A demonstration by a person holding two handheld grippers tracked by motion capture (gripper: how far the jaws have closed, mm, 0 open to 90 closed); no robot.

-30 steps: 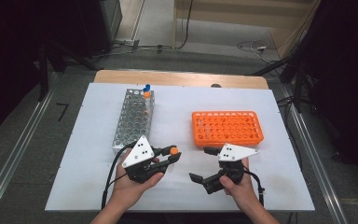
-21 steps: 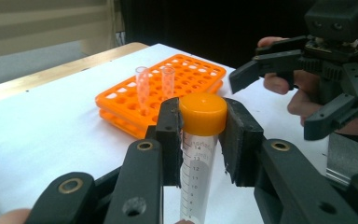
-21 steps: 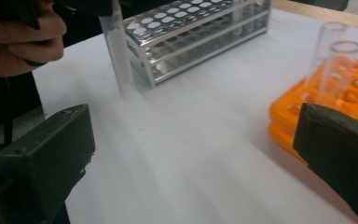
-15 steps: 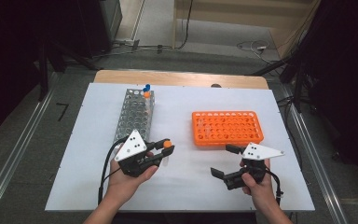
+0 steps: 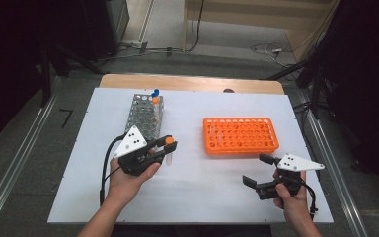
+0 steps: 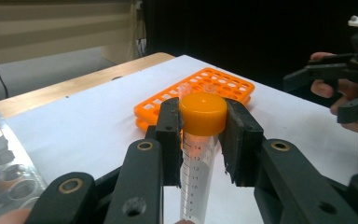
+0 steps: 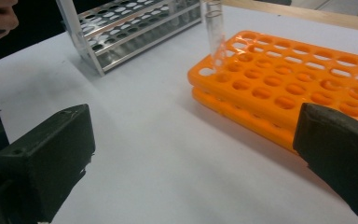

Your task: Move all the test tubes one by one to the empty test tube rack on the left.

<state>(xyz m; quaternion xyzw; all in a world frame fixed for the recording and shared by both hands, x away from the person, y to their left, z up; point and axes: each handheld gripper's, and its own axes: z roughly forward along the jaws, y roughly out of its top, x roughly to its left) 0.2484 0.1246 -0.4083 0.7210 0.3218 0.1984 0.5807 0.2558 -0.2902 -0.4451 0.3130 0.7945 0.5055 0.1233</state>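
Capped tube in transit from the clear rack toward the orange rack

Nearest the person, the right gripper (image 5: 260, 172) hovers at about 5 o'clock on the bench (image 5: 202, 197), its jaws wide apart with nothing between them; at 7 o'clock the left gripper (image 5: 164, 148) has its jaws clamped on the orange cap of a clear graduated centrifuge tube (image 6: 198, 154), held upright off the bench. Beyond, at 2 o'clock, the orange tube rack (image 5: 240, 135) holds one uncapped clear tube (image 7: 214, 32) near its left end (most holes look empty); at 11 o'clock the clear rack (image 5: 143, 117) carries a few capped tubes. I judge the transfer barely begun: seating this tube remains. Readable writing: scale numbers 14, 13, 12 descending.
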